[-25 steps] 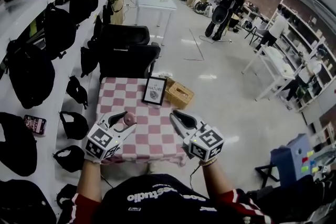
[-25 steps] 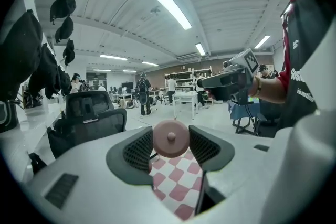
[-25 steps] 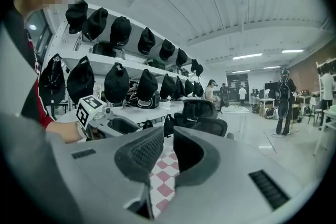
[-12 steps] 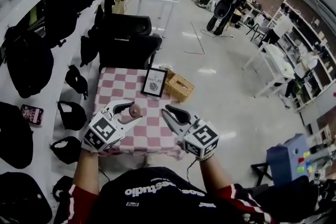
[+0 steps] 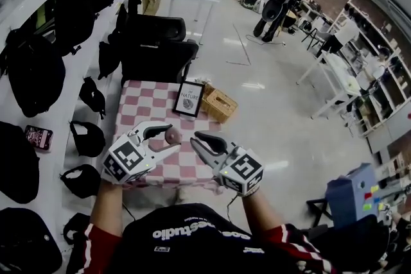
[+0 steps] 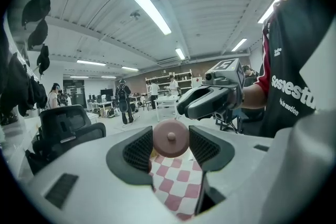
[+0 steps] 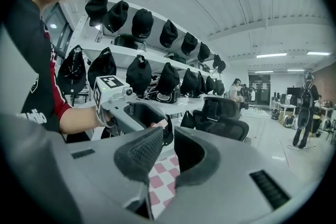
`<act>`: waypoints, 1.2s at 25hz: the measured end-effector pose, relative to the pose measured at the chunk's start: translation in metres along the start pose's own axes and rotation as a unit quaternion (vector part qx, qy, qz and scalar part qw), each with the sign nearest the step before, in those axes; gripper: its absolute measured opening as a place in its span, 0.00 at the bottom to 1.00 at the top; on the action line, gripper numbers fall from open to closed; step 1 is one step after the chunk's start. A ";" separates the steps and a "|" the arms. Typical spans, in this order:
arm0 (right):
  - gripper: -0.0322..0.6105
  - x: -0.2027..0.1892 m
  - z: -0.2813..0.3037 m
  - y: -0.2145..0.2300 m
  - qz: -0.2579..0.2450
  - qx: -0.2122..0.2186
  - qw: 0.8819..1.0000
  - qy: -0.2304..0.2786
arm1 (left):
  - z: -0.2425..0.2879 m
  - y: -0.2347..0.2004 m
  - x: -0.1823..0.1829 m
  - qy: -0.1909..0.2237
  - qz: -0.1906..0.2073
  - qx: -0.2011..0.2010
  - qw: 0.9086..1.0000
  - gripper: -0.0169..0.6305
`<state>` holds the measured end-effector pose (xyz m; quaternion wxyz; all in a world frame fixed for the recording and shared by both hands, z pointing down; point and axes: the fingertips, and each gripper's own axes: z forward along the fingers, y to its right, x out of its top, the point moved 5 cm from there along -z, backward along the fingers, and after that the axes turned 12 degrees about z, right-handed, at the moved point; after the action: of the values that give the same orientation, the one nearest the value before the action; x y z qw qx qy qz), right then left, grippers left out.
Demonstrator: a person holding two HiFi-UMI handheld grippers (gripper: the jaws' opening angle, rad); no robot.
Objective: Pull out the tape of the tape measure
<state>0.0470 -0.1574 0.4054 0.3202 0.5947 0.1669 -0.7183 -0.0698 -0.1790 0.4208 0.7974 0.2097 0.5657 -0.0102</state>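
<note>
The right tongs [image 5: 196, 144] have moved in toward the left tongs [image 5: 169, 139] over the last second, and the two now almost meet above the checked surface [image 5: 138, 106]. The left tongs are clenched on a small round pink tape measure [image 5: 172, 135], pinched by its edges. The right tongs are spread apart and empty, their tips just beside the tape measure. No tape shows pulled out yet; catching its end seems the next step.
</note>
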 end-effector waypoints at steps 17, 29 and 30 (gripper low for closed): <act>0.12 0.000 0.001 -0.026 -0.019 0.053 0.998 -0.040 | -0.001 0.024 0.009 0.032 0.016 -0.074 0.997 0.36; 0.08 -0.006 0.005 -0.032 -0.026 0.089 0.995 -0.029 | -0.011 0.027 0.006 0.052 0.019 -0.070 0.996 0.36; 0.08 -0.004 0.006 -0.032 -0.026 0.088 0.995 -0.025 | -0.012 0.026 0.006 0.050 0.022 -0.060 0.997 0.36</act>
<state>0.0220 -0.1364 0.4065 0.2518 0.5983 0.1100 -0.7527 -0.0723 -0.1498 0.4205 0.7792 0.1741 0.5999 0.0522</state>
